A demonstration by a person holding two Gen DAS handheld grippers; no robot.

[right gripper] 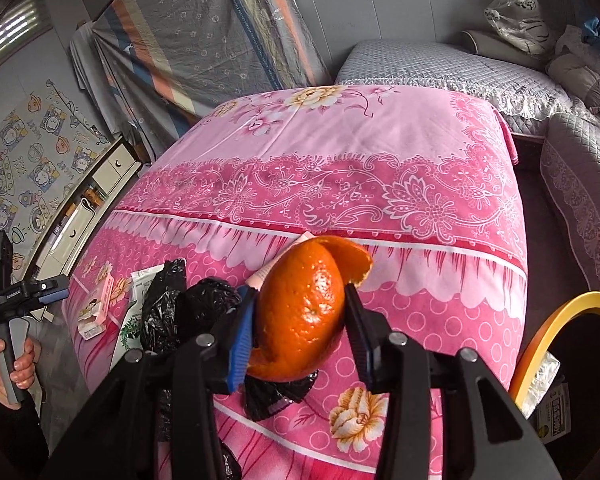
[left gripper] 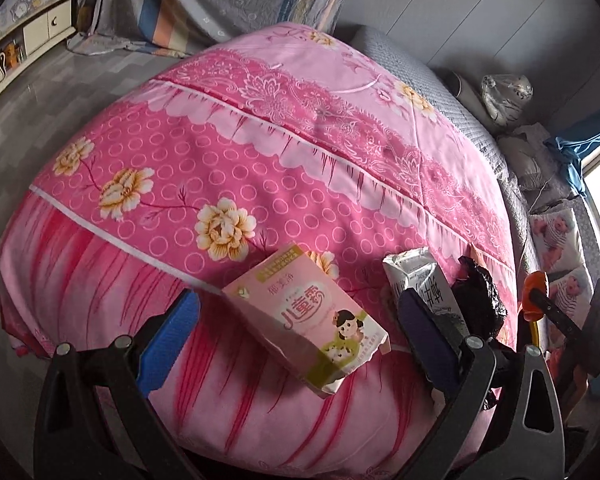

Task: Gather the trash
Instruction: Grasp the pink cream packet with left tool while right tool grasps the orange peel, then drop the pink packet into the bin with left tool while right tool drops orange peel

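A pink carton (left gripper: 304, 320) with a cartoon child lies on the pink flowered quilt (left gripper: 260, 140). My left gripper (left gripper: 300, 332) stands open on either side of it, and its blue pads are clear of the carton. Behind the right finger sits a silver-white packet (left gripper: 416, 276), next to a crumpled black plastic bag (left gripper: 480, 300). My right gripper (right gripper: 300, 320) is shut on a large piece of orange peel (right gripper: 300, 312), lifted above the quilt (right gripper: 380, 152). The right wrist view also shows the carton (right gripper: 96, 308), the black bag (right gripper: 180, 308) and the left gripper (right gripper: 24, 292) held by a hand (right gripper: 8, 360).
A yellow-rimmed bin (right gripper: 572, 308) with a liner stands low at the right beside the bed. A grey quilted sofa (right gripper: 440, 68) with pillows lies beyond the quilt. A cream cabinet (right gripper: 100, 184) lines the left wall, and grey tiled floor (left gripper: 60, 92) shows beside it.
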